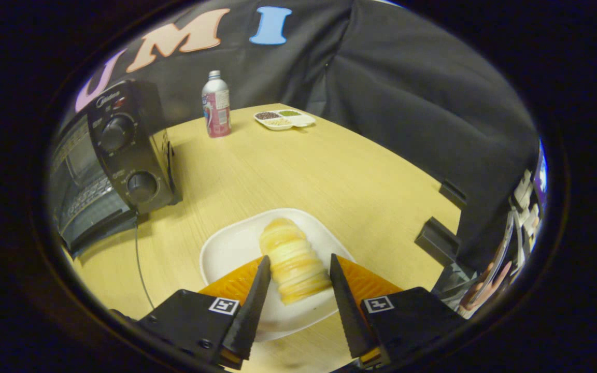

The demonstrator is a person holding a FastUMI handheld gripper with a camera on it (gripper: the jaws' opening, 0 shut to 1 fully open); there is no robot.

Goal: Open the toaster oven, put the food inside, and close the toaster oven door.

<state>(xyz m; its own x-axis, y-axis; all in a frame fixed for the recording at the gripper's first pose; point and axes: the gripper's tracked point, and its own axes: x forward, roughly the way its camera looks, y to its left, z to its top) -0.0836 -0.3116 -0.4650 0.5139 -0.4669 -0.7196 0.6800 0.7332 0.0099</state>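
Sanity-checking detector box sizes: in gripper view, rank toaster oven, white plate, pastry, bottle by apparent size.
1. toaster oven
2. white plate
3. pastry, between the open gripper fingers
4. bottle

Pastry's nearness inflates it; bottle sits far back.

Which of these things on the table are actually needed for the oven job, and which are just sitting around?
Needed: toaster oven, pastry on its white plate, gripper open around the pastry.

Lying about: bottle, divided snack tray.
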